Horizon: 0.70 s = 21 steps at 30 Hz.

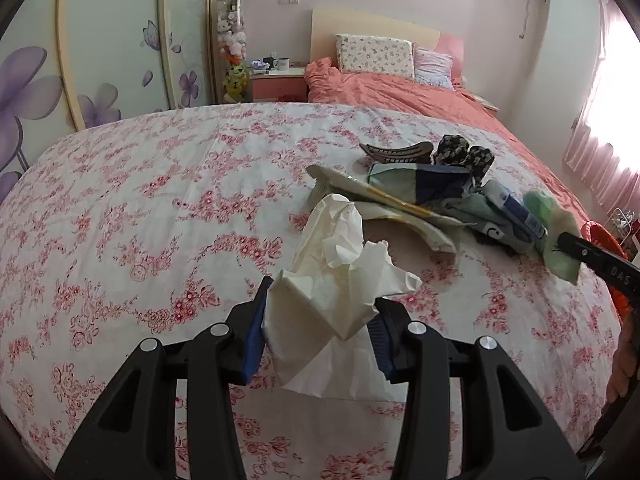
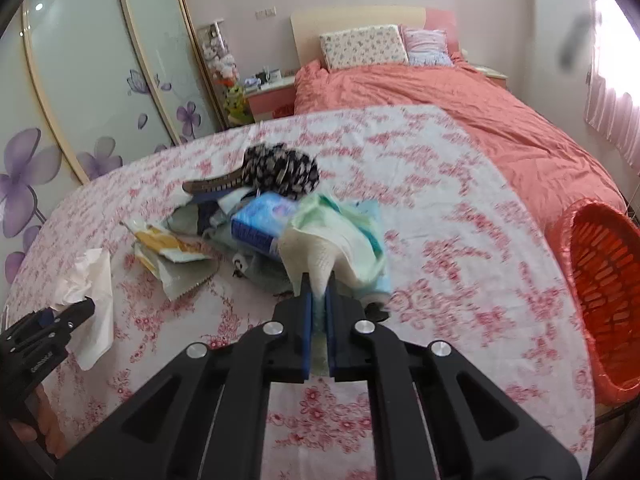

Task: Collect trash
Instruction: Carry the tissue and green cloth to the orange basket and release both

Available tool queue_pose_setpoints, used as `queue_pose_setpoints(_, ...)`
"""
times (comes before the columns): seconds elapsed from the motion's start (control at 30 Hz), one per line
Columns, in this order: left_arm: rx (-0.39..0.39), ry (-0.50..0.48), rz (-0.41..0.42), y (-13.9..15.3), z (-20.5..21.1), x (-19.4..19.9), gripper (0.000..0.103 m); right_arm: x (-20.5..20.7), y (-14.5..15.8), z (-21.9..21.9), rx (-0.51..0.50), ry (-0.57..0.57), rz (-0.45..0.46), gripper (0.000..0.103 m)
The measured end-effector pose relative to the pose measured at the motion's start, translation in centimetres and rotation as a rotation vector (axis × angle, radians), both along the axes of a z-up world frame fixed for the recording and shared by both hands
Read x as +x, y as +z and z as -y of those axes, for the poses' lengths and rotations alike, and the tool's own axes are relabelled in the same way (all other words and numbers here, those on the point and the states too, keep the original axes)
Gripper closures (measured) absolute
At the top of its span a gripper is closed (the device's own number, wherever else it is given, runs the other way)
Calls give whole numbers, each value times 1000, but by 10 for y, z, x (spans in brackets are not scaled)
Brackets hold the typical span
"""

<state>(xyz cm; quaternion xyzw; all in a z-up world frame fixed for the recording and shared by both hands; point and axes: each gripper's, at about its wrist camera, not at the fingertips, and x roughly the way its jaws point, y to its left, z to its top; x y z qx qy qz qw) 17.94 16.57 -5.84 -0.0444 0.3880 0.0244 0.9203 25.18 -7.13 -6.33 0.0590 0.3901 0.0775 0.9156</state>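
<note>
Gripping: left gripper point(image 1: 320, 320) clamps crumpled white tissue point(image 1: 336, 272), frame centre; right gripper point(image 2: 318, 300) pinched shut on pale-green tissue point(image 2: 320, 256). Lift clear of pile, carry both to orange basket point(image 2: 600, 296), right edge.

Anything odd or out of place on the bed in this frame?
Yes: a heap of clutter on the floral sheet, torn wrappers mixed with non-trash like a hair claw and scrunchie. Otherwise normal: left gripper holds a crumpled white tissue, right gripper pinches a pale green wipe. Orange basket sits tipped beside the bed.
</note>
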Motion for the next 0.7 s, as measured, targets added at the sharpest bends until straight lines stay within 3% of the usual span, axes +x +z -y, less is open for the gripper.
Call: queue_pose_setpoints(0.7, 6, -115, 101, 48, 64, 1, 58, -70, 75, 89, -60, -182, 280, 96)
